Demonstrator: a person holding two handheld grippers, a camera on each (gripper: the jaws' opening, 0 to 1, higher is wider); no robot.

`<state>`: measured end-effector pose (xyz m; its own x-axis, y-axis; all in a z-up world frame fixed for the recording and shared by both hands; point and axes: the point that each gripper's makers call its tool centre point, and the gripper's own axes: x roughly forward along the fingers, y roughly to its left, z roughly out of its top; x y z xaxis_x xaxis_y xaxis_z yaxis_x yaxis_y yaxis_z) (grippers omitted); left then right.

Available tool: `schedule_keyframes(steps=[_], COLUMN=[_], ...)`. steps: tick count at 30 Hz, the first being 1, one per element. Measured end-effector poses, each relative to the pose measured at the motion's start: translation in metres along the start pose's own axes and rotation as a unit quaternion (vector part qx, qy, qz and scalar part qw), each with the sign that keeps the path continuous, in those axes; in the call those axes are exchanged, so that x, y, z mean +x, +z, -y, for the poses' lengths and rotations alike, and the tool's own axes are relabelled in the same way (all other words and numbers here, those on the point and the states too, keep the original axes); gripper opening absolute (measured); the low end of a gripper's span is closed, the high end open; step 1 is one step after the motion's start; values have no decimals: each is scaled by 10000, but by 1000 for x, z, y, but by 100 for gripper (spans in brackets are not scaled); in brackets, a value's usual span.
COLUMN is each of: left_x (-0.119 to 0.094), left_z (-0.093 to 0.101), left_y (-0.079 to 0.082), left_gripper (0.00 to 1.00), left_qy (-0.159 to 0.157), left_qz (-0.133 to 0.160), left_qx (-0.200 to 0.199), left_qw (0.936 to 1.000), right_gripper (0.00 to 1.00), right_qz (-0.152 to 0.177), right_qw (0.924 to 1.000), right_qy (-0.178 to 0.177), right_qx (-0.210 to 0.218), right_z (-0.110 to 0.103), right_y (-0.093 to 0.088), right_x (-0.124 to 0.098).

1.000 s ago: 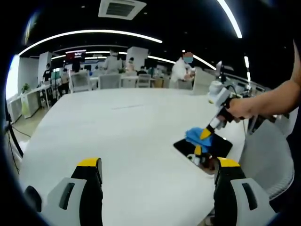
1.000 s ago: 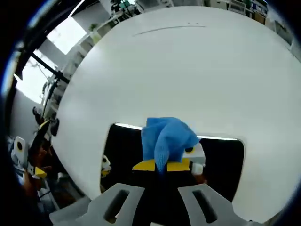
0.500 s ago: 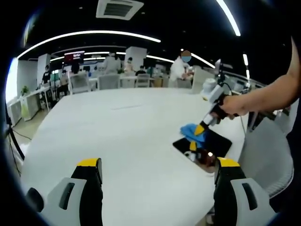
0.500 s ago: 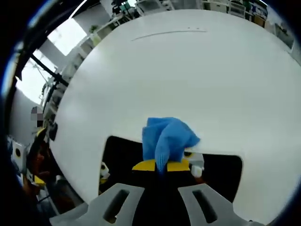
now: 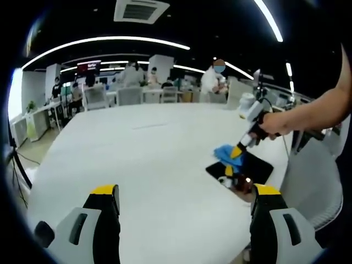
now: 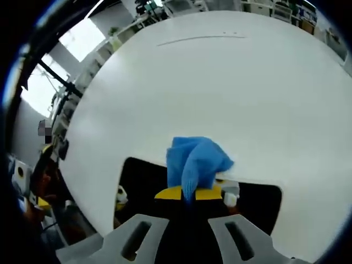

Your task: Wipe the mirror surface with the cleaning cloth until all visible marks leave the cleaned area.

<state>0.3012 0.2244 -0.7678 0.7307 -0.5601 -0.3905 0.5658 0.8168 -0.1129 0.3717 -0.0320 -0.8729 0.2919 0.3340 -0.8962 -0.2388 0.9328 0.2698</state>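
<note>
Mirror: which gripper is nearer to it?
Right. The right gripper presses the blue cloth onto the mirror; the left gripper hovers open, off to its side.

Two grey-and-black handheld grippers with yellow-tipped jaws, and a bare forearm

In the left gripper view, the left gripper point(image 5: 181, 201) has black jaws capped yellow on pale grey slotted mounts at 7 and 5 o'clock. The right gripper point(image 5: 240, 150), at 3 o'clock, has a black handle, a white upper body and a yellow tip; the hand point(image 5: 273, 124) and forearm wear no sleeve. In the right gripper view, the right gripper point(image 6: 190, 193) shows grey slotted mounts and yellow pads.
</note>
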Motion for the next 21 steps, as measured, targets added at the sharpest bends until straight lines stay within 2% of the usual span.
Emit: schedule_keyframes(steps=[21], left_x=[2], left_z=[2], left_y=[1], left_gripper=[100], left_qy=[-35], left_qz=[4], left_qx=[17], left_qw=[10000], right_gripper=[0], right_qz=[-74], right_qw=[9996], right_qy=[-163], right_qx=[214], right_z=[35], right_y=[-6], right_x=[-12])
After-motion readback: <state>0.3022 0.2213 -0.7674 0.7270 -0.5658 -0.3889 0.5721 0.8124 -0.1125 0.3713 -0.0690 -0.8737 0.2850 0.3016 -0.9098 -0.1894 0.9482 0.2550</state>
